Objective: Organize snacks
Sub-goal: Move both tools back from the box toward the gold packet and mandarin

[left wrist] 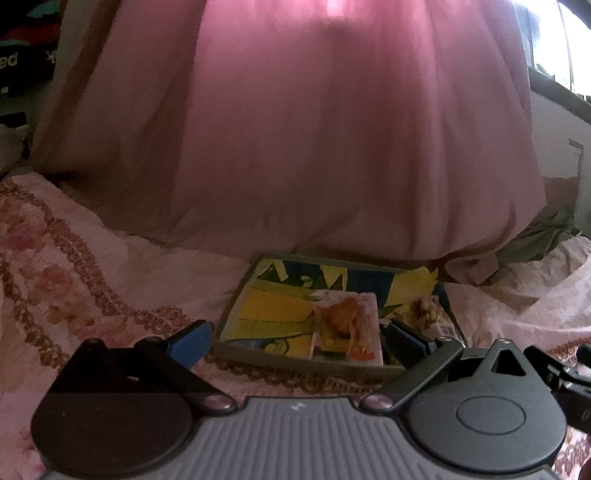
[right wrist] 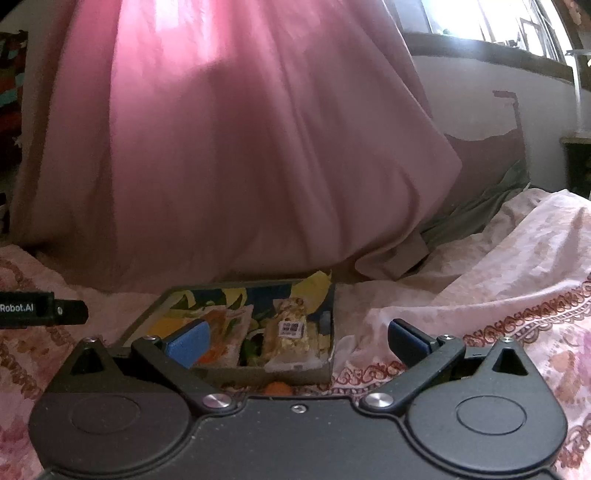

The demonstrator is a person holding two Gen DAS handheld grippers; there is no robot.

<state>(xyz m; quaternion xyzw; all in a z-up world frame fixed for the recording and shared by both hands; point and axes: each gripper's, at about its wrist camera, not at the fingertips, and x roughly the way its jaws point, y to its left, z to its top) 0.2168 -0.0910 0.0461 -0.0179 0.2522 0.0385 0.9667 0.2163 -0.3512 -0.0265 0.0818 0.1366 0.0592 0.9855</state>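
Pink floral bedding [left wrist: 74, 266] covers the surface at nine o'clock in the left wrist view, its brown scroll trim running down toward the left gripper [left wrist: 295, 341]. That gripper's jaws stand wide apart, holding nothing, one blue-padded finger [left wrist: 190, 343] at seven o'clock of the tray and the other at its five o'clock corner. Between them, at six o'clock of the frame's centre, lies a shallow box tray [left wrist: 303, 363] with a yellow, blue and green printed floor. A pale snack packet [left wrist: 347, 328] with an orange picture lies flat in it, and at three o'clock of that packet sits a clear-wrapped snack bar [left wrist: 432, 314], blurred here. A large pink curtain [left wrist: 314, 129] hangs at twelve o'clock, its hem reaching the bedding just behind the tray.

From the right wrist view, the tip of the left gripper enters at nine o'clock, apart from the tray [right wrist: 280, 373]. The right gripper [right wrist: 299, 341] is likewise spread open and empty; its left finger overlaps the tray's near left corner, its right finger hangs over the bedding [right wrist: 498, 295] at three o'clock of the tray. The snack bar [right wrist: 291, 332], bearing a white code label, lies against the tray's right wall, with the packet [right wrist: 225, 332] beside it at nine o'clock. A small orange item [right wrist: 277, 388] lies just outside the tray's near wall, too hidden to identify. A bright window [right wrist: 480, 22] sits at one o'clock.
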